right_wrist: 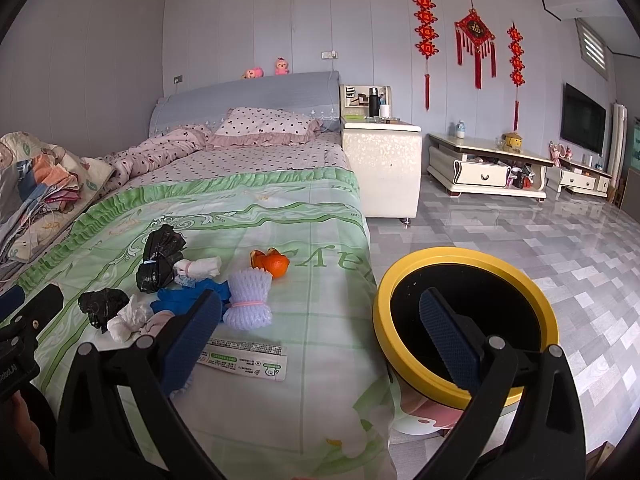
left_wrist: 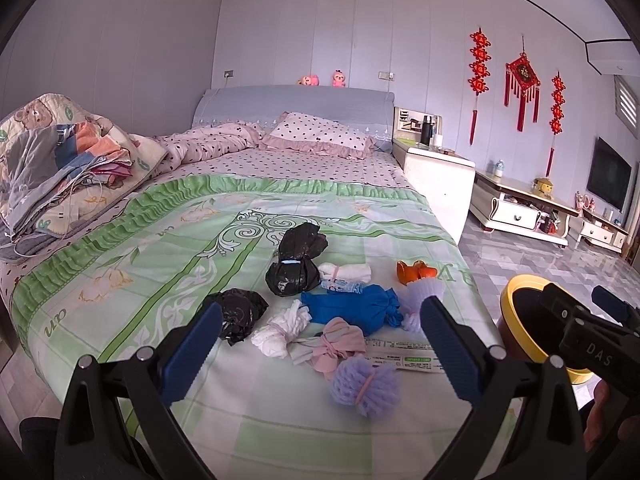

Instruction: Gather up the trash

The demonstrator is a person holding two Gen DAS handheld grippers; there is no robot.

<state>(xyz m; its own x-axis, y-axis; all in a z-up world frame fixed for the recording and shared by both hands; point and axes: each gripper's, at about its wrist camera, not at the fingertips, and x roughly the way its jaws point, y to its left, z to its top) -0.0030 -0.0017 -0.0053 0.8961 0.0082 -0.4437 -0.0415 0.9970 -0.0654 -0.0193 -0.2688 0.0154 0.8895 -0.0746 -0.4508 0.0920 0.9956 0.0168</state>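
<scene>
Left gripper (left_wrist: pixel 320 332) spread wide, empty, above trash pile; right gripper (right_wrist: pixel 320 320) also spread, empty, near yellow bin (right_wrist: pixel 466 258). Advice: pinch purple foam net (left_wrist: pixel 365 380) at pink band, carry over bin, release.

tied trash bundles (left_wrist: pixel 340 312) clustered on bed; yellow-rimmed bin (right_wrist: pixel 466 320) beside, upright.

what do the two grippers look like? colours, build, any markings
Both match: the left gripper and right gripper each have two blue finger pads with a fine textured grip face, mounted on glossy black plastic arms with silver pivot bolts. Seen from the left wrist view, the right gripper's black body carries white lettering reading "DAS". No cables visible.
</scene>
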